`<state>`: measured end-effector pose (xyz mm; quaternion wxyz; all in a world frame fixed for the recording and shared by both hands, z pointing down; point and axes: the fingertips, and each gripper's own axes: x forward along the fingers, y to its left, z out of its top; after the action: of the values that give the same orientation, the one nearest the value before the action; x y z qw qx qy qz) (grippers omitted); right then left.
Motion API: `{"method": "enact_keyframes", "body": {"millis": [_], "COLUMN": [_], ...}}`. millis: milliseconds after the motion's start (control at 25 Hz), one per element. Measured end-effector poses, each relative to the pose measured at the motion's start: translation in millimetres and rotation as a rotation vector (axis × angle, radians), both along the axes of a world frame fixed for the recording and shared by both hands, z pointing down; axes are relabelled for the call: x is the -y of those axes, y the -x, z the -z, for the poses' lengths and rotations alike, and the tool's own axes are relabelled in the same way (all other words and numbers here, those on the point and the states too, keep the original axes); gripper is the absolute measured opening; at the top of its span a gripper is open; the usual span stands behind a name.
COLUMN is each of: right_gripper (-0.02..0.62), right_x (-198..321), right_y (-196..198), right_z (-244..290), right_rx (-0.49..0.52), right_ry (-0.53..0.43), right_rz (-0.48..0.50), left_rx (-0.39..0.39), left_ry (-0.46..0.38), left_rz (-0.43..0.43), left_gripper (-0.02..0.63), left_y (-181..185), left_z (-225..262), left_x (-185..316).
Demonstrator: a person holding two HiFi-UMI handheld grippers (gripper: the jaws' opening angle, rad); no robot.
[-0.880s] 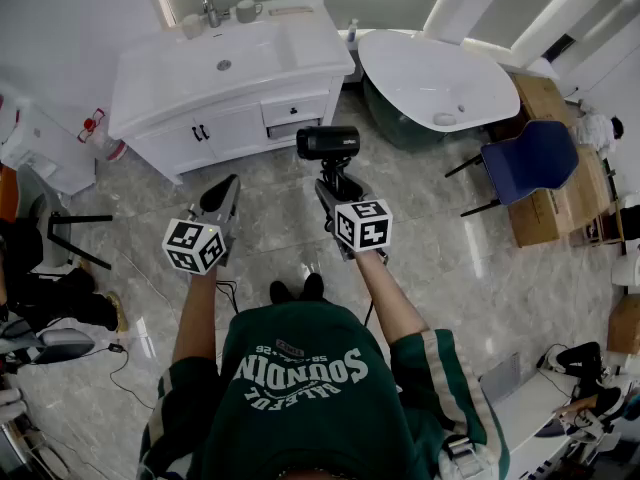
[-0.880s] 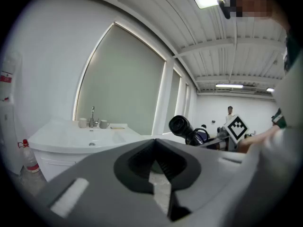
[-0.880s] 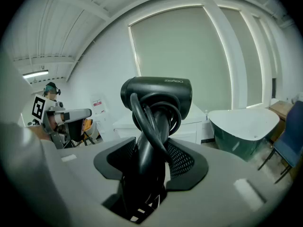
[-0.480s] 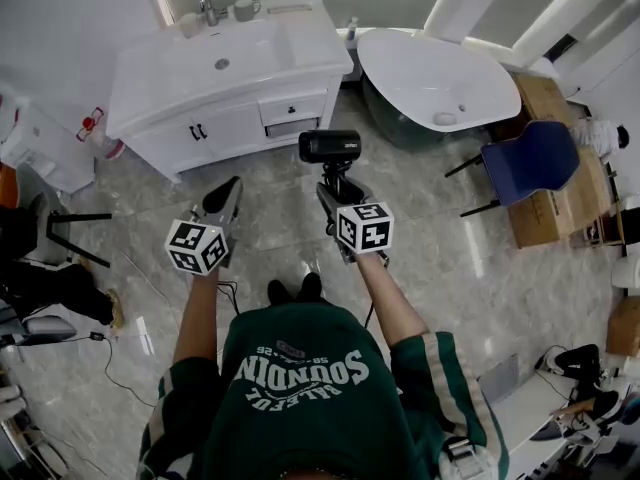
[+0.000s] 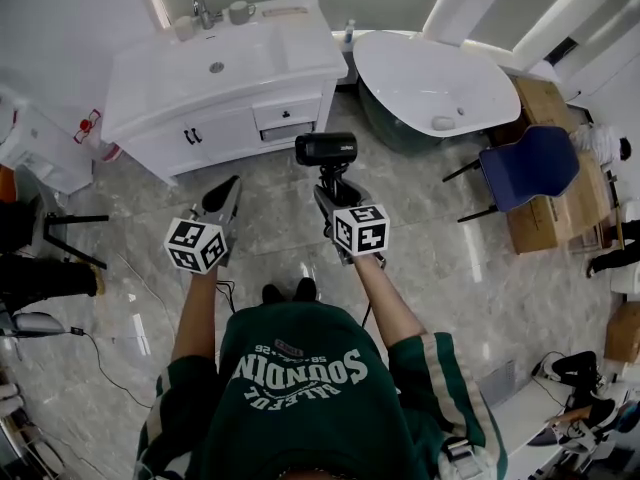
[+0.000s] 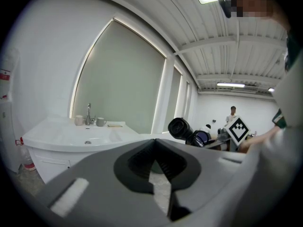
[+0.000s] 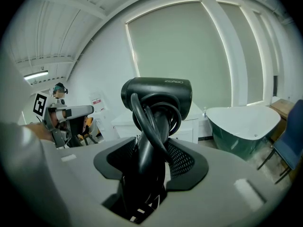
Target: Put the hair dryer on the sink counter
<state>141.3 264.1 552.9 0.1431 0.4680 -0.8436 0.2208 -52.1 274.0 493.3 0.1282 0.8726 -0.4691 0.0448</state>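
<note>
A black hair dryer [image 5: 326, 150] with its cord wound round the handle stands upright in my right gripper [image 5: 332, 182], which is shut on the handle [image 7: 150, 150]; its barrel [image 7: 158, 94] points sideways above the jaws. It hangs in the air over the floor, short of the white sink counter [image 5: 290, 48]. The counter [image 6: 57, 130] carries a basin, a tap [image 5: 199, 8] and two cups [image 5: 239, 11]. My left gripper [image 5: 224, 194] is to the left at about the same height, shut with nothing in it [image 6: 155, 162].
A white and green bathtub [image 5: 432, 83] stands right of the counter, a blue chair [image 5: 529, 165] and cardboard boxes further right. A black stool frame [image 5: 70, 233] and cables lie on the tiled floor at the left. The cabinet has drawers [image 5: 288, 118] facing me.
The view has drifted slightly; both grippers and the dryer keep almost the same place, the dryer a touch nearer the cabinet. A person at the left edge has moved away.
</note>
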Motion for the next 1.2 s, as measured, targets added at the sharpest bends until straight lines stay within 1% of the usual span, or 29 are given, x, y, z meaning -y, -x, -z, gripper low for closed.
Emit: {"method": "enact_keyframes", "body": {"millis": [480, 720, 800, 960, 1200], "right_gripper": [0.199, 0.199, 0.199, 0.199, 0.199], "right_x": [23, 41, 49, 75, 129], "right_y": [-12, -14, -14, -6, 11], "right_z": [3, -1, -3, -8, -15], "right_rx": [-0.012, -0.012, -0.015, -0.022, -0.033], "right_ry": [-0.011, -0.008, -0.004, 0.002, 0.008], "right_rz": [0.053, 0.057, 0.055, 0.050, 0.043], "left_rx": [0.008, 0.019, 0.028, 0.022, 0.006], "left_ry": [-0.013, -0.018, -0.021, -0.025, -0.021], "left_rz": [0.039, 0.044, 0.035, 0.036, 0.032], "left_gripper": [0.051, 0.051, 0.051, 0.051, 0.051], "left_y": [-13, -12, -13, -3, 14], "left_z": [3, 3, 4, 3, -4], "left_x": [18, 40, 51, 81, 136]}}
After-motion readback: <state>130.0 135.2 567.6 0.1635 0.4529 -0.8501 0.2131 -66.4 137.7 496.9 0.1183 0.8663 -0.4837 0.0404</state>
